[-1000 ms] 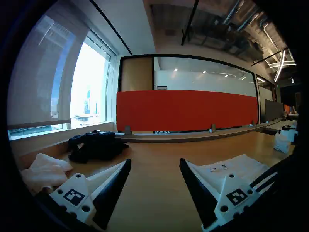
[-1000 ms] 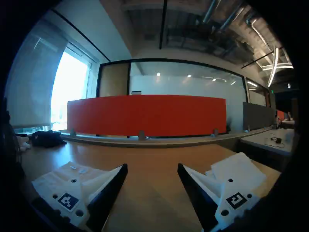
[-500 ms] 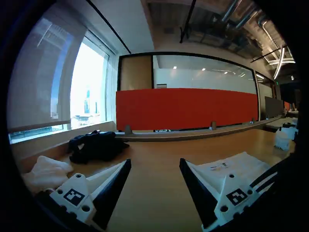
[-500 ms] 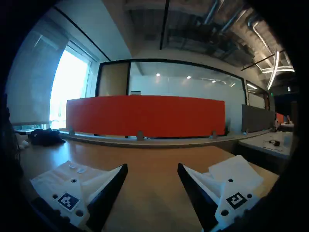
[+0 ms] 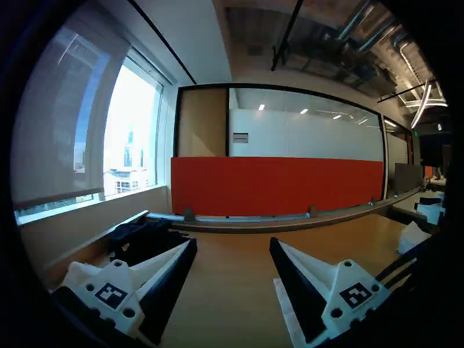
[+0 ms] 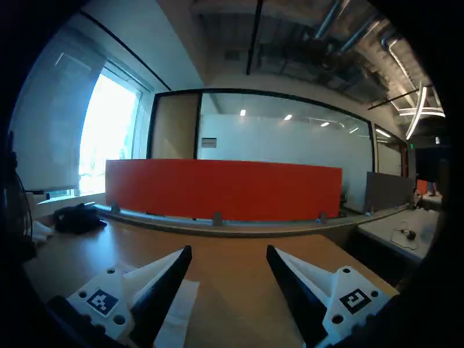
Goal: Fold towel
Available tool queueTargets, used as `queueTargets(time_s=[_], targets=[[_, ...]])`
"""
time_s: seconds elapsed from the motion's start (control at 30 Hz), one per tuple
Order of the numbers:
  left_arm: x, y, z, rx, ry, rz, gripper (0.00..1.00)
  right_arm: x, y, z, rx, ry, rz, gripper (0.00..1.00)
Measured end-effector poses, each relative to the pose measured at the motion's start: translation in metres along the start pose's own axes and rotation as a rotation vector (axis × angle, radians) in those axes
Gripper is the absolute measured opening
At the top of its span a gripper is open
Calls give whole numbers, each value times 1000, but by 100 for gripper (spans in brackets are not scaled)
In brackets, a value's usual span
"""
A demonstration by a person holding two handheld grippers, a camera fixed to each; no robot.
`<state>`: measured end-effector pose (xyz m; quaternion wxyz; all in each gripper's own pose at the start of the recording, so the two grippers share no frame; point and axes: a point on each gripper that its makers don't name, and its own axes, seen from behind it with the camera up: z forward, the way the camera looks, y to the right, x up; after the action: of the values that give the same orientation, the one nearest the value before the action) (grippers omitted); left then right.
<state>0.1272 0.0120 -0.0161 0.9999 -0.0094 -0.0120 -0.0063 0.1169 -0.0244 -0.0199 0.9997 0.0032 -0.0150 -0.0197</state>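
A white towel lies flat on the wooden table. In the left gripper view an edge of the towel shows beside and under the right-hand finger. In the right gripper view a strip of the towel shows below the left-hand finger. The left gripper is open, with only bare table between its white fingers. The right gripper is open too, with nothing between its fingers. How far either gripper hangs above the towel I cannot tell.
A black garment lies at the table's far left near the window, black garment. A crumpled white cloth sits beside it. Another white folded piece lies at the right. An orange divider closes the table's back edge.
Both views have shifted over the table: the towel has slid down to the bottom of each view, mostly hidden by the fingers, and more of the back wall shows. Both grippers stay open.
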Motion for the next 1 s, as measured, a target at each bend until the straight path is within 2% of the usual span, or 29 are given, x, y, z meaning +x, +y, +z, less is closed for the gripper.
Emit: queueTargets(time_s=[0.27, 0.47, 0.67, 0.87, 1.0], targets=[[38, 8, -6, -22, -52, 17, 93, 43, 2, 0, -27, -18, 19, 100], [48, 19, -4, -71, -90, 45, 93, 53, -1, 1, 5, -60, 4, 100], [43, 36, -1, -165, -161, 90, 93, 50, -18, -4, 107, -133, -49, 100], [31, 56, -1, -270, -241, 129, 93, 32, -45, -15, 259, -242, -119, 100], [22, 64, -2, -311, -276, 152, 93, 21, -55, -18, 317, -295, -149, 100]])
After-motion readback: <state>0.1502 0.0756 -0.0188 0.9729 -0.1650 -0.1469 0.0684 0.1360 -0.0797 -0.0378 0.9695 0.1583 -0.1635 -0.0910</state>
